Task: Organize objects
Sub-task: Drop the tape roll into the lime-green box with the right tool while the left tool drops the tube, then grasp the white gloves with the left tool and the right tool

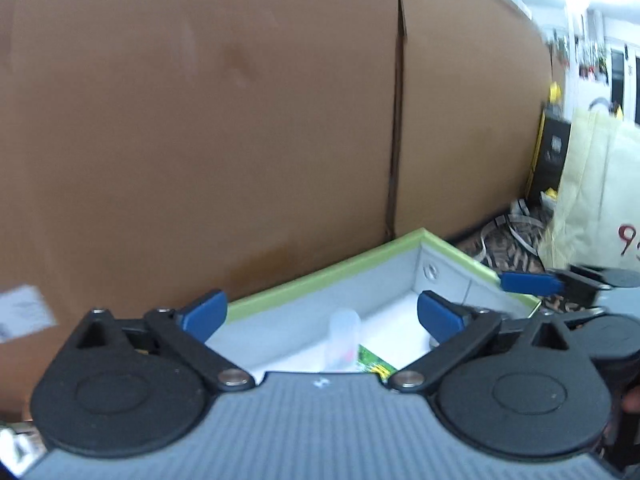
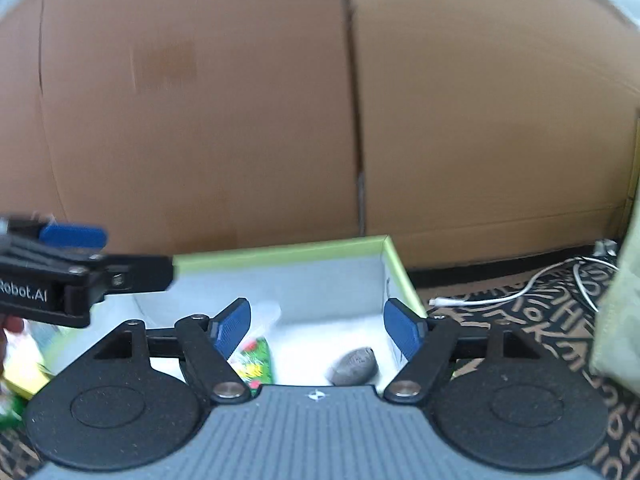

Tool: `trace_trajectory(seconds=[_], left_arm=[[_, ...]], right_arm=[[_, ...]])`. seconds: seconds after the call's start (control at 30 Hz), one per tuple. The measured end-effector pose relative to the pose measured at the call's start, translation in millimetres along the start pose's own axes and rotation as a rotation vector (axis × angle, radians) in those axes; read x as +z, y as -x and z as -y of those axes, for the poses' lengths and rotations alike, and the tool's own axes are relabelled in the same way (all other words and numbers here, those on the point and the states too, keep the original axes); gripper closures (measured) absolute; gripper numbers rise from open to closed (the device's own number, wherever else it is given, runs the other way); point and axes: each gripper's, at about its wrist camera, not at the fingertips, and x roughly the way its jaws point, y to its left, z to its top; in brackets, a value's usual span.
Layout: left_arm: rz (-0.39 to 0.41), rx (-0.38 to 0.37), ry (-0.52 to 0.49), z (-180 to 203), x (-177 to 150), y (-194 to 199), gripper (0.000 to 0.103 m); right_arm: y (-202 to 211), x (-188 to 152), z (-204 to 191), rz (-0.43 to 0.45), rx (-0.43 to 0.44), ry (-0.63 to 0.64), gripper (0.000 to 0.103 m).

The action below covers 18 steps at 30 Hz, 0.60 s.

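One open box with a green rim and grey inner walls, white floor; it sits just ahead of and below both claws. Inside, counted: one clear plastic tube, upright or leaning, blurred; one green printed packet in clear wrap; one grey oval stone-like lump. From the right wrist view the packet lies under the left finger of the right claw, the grey lump below and between its fingers, nearer the right one. From the left wrist view the tube stands between the fingers of the left claw, with the packet's corner just right of it. Two tall cardboard panels form a wall behind the box, with a seam between them. Floor is a dark patterned rug; one white cable trails across it right of the right claw. One cream fabric bag stands far right of the left claw. Both claws tilt downward over the box, side by side. Left claw's fingers spread wide, nothing gripped; right claw's fingers also apart, nothing gripped
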Motion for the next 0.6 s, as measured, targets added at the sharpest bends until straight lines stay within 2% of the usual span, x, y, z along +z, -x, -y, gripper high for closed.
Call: trace_trajectory(seconds=[0.1, 0.23, 0.4, 0.6], left_arm=[[0.031, 0.039, -0.014, 3.3, -9.6, 37.0, 0.0], [0.046, 0.058, -0.011, 9.0, -31.0, 84.0, 0.0], [0.027, 0.094, 0.045, -1.6, -60.5, 138.2, 0.0], [-0.016, 0.174, 0.211, -41.8, -108.8, 183.8, 0.0]], right_arm=[[36.7, -7.3, 0.4, 0.057, 0.033, -0.078, 0.015], [71.9, -21.8, -14.3, 0.075, 0.084, -0.104, 0.013], [96.8, -46.2, -48.4, 0.042, 0.143, -0.086, 0.012], [105.8, -78.7, -84.3, -0.046, 0.229, -0.087, 0.012]])
